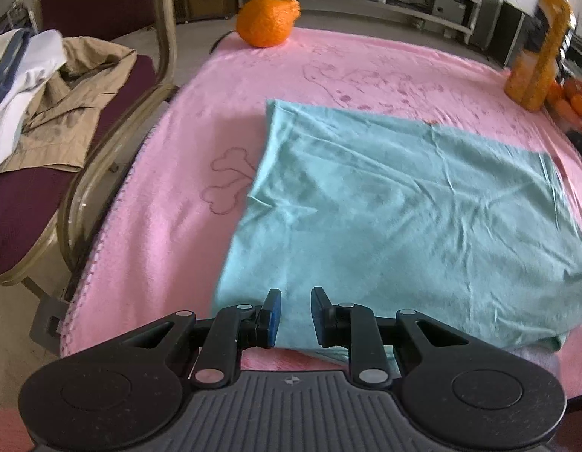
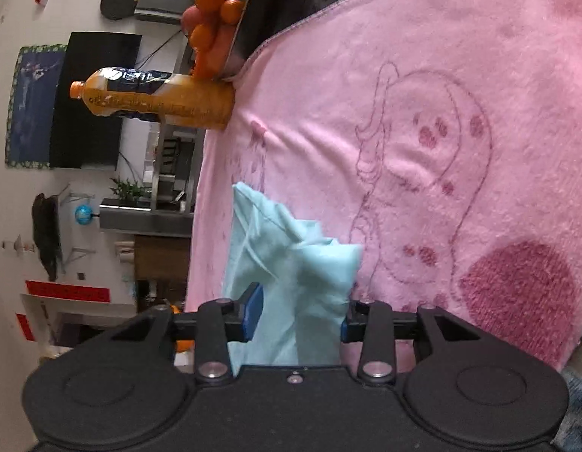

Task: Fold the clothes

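Note:
A teal garment (image 1: pixel 404 207) lies spread and slightly wrinkled on a pink blanket (image 1: pixel 170 188) printed with bones and a cartoon figure. My left gripper (image 1: pixel 295 316) hovers over the garment's near left corner, open, with a clear gap between its blue pads. In the right wrist view, which is rolled on its side, my right gripper (image 2: pixel 300 316) is shut on a bunched fold of the teal garment (image 2: pixel 291 263). That fold fills the space between both fingers and stands up off the pink blanket (image 2: pixel 441 75).
A chair (image 1: pixel 23 207) at the left holds a beige garment (image 1: pixel 72 94) and white clothes. An orange net bag (image 1: pixel 268 22) sits at the blanket's far edge. An orange juice bottle (image 1: pixel 539 64) (image 2: pixel 155 101) and piled fruit (image 1: pixel 573 101) (image 2: pixel 211 26) stand at the far right corner.

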Action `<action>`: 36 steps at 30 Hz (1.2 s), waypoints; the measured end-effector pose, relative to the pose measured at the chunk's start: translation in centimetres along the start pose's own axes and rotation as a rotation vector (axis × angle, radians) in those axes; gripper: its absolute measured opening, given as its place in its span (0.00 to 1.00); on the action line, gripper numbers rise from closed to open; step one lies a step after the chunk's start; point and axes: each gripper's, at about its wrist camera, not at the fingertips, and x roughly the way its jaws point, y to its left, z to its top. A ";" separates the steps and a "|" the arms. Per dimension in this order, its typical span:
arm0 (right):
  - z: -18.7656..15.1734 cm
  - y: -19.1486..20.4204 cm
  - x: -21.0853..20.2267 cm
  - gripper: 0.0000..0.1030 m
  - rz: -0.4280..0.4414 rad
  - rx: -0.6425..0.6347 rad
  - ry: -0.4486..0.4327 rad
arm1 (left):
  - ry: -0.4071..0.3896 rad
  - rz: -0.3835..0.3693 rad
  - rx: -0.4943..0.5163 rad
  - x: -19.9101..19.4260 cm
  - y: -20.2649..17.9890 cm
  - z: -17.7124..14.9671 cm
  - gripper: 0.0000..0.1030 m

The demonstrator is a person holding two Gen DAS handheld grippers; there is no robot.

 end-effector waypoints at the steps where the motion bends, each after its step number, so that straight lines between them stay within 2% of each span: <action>1: 0.1 0.2 0.0 0.29 -0.006 -0.022 0.003 | 0.000 0.008 -0.007 0.0 0.4 0.2 0.22; 3: 0.3 0.7 -0.1 0.26 -0.031 -0.064 -0.010 | 0.039 0.061 -0.003 0.7 0.9 0.3 0.19; 4: 0.4 0.9 -0.1 0.22 -0.049 -0.085 -0.026 | 0.067 0.079 -0.008 1.2 1.2 0.3 0.23; 7: 0.4 1.4 -0.1 0.10 -0.122 -0.143 -0.060 | 0.090 0.073 0.018 1.4 1.4 0.2 0.23; 11: -0.7 2.6 -0.1 0.07 -0.238 -0.270 -0.084 | 0.104 0.069 0.078 1.2 0.9 0.1 0.22; 13: -1.4 4.0 -0.1 0.07 -0.277 -0.352 -0.101 | 0.130 0.032 0.093 0.7 0.9 0.2 0.16; 18: -3.9 8.3 -0.3 0.07 -0.329 -0.582 -0.147 | 0.129 -0.170 0.075 -3.1 2.6 -0.1 0.19; 22: -7.8 12.9 0.4 0.07 -0.298 -0.790 -0.167 | 0.077 -0.200 0.067 -5.3 5.3 0.0 0.19; 24: -10.1 15.3 1.0 0.07 -0.272 -0.903 -0.174 | 0.061 -0.218 0.021 -5.4 7.0 0.2 0.19; 28: -17.5 19.4 4.0 0.07 -0.183 -1.178 -0.111 | 0.026 -0.286 -0.084 -5.2 9.4 0.2 0.19; 31: -24.1 20.4 6.2 0.07 -0.106 -1.416 -0.024 | -0.001 -0.321 -0.149 -5.4 11.0 0.0 0.19; 33: -27.6 19.9 7.5 0.07 -0.059 -1.546 0.056 | -0.006 -0.345 -0.195 -5.3 11.9 -0.2 0.19; 36: -31.4 18.3 9.9 0.06 -0.063 -1.659 0.213 | 0.000 -0.356 -0.223 -5.2 12.6 -0.4 0.19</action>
